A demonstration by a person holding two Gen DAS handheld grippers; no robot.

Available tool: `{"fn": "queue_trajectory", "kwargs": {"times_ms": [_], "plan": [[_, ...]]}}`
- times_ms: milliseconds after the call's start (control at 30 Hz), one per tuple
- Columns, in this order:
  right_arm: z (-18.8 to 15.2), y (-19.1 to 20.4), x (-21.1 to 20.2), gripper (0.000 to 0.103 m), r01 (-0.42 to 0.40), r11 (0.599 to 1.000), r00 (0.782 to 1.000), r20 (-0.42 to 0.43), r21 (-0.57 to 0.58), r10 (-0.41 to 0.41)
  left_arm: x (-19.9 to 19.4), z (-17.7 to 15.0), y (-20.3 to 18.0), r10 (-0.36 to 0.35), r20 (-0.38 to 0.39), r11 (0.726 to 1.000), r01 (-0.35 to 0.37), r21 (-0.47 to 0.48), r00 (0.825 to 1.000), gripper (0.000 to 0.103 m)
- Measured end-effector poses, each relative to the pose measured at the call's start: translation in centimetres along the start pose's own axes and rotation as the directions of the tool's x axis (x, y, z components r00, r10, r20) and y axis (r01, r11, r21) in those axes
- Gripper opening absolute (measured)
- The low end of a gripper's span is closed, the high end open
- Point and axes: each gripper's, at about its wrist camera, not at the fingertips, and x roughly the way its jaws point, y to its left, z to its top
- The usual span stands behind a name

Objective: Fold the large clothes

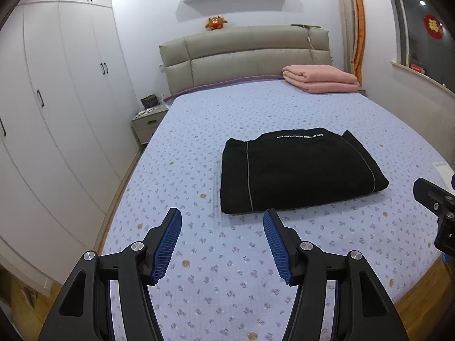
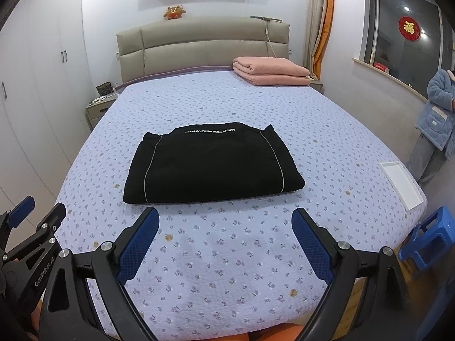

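You held both tools back from the work: your left gripper had its blue ribbed pads spread apart with nothing between them, and your right gripper stood likewise wide and empty, both hanging over the near part of the lilac flower-print quilted bedspread. The black fabric garment with thin grey piping and a line of white lettering lay on that bedspread just beyond the fingertips, already folded into a compact, thick rectangle, so the folding looked nearly or wholly finished. It seemed soft, limp and fairly heavy for cloth; the layers would likely slide and sag if you lifted one edge alone. Your best hold appeared to be the two near corners, pinching through all layers together.
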Motion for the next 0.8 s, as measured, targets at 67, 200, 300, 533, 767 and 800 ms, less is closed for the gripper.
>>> {"fn": "queue_trajectory", "kwargs": {"times_ms": [67,200,300,533,767,800], "plan": [[0.0,-0.1,0.0,0.095,0.002,1.000,1.000,-0.001,0.000,-0.002,0.1,0.0,0.0,0.002,-0.004,1.000,-0.002,-0.004,1.000,0.062],[0.0,-0.4,0.0,0.095,0.002,1.000,1.000,-0.003,0.009,-0.002,0.2,-0.1,0.2,0.001,-0.008,1.000,-0.002,-0.009,1.000,0.062],[0.0,-0.4,0.0,0.095,0.002,1.000,1.000,-0.005,0.006,-0.002,0.3,-0.2,0.4,-0.001,-0.009,1.000,0.000,-0.014,1.000,0.062],[-0.2,0.0,0.2,0.095,0.000,1.000,1.000,-0.015,-0.001,0.000,0.4,-0.4,0.5,0.000,-0.014,1.000,0.000,-0.024,1.000,0.062],[-0.4,0.5,0.2,0.095,-0.004,1.000,1.000,-0.016,-0.010,0.004,0.4,-0.6,0.3,-0.009,-0.014,1.000,0.008,-0.021,1.000,0.062],[-0.4,0.6,0.2,0.095,-0.003,1.000,1.000,-0.017,-0.010,0.003,0.3,-0.6,0.3,-0.010,-0.012,1.000,0.010,-0.021,1.000,0.062]]}}
